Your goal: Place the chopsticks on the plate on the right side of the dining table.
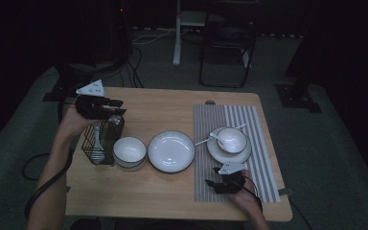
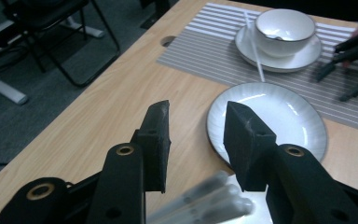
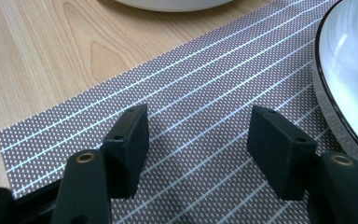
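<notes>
Here we see the left gripper [image 1: 117, 108] at the upper left of the high view, held above a black wire caddy [image 1: 98, 141] that stands at the left of the table [image 1: 163, 196]. A white spoon [image 1: 97, 139] stands in the caddy. In the left gripper view the jaws stand partly apart with a clear gap between them; nothing is pressed between the pads, and some blurred pale utensil handles [image 2: 205, 200] lie just below them at the bottom edge of the frame.

Just right of the caddy in the high view sits a white bowl [image 1: 129, 151], and beside it, at the middle of the frame, a white plate [image 1: 171, 151] with a dark rim. On the striped placemat [image 1: 254, 120] at the right, a second bowl [image 1: 231, 139] rests on a saucer [image 1: 220, 152], with a spoon [image 1: 215, 136] in the bowl.

The right gripper [image 1: 211, 184] sits at the lower right of the high view, over the near end of the placemat. In the right gripper view its jaws stand apart and hold nothing, with the mat's weave beneath them and the saucer's rim at the right edge of the frame.
</notes>
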Demonstrator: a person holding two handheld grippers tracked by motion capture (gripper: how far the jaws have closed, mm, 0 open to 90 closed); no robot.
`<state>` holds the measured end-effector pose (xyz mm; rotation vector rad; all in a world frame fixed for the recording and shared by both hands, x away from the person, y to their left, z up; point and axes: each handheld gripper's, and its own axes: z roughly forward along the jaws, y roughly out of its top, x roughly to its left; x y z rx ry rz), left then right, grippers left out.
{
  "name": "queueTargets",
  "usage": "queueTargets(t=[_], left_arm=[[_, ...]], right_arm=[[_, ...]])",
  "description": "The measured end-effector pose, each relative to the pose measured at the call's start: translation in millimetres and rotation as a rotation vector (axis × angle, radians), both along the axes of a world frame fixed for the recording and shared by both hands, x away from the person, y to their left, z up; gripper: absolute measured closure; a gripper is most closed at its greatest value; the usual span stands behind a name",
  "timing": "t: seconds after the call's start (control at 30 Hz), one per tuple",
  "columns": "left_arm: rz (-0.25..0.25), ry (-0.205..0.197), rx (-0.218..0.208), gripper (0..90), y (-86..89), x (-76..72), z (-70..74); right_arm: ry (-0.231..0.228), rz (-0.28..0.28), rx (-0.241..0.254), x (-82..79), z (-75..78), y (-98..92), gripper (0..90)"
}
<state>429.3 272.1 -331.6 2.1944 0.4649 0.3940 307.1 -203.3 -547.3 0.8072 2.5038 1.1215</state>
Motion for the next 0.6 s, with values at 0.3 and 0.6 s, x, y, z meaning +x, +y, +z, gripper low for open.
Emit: queueTargets(t=[0.3,0.6], left_arm=[[-0.015,0.034,0.041,60.3,-1.1,-0.5,-7.8],[0.016,0.040,0.072,61.3,-1.5,5.6,-14.1]], right_arm=[[-0.001,0.000,-0.001,-0.1,0.0,0.0,38.8],[-0.001,0.001,-0.001,-0.1,0.0,0.0,38.7]])
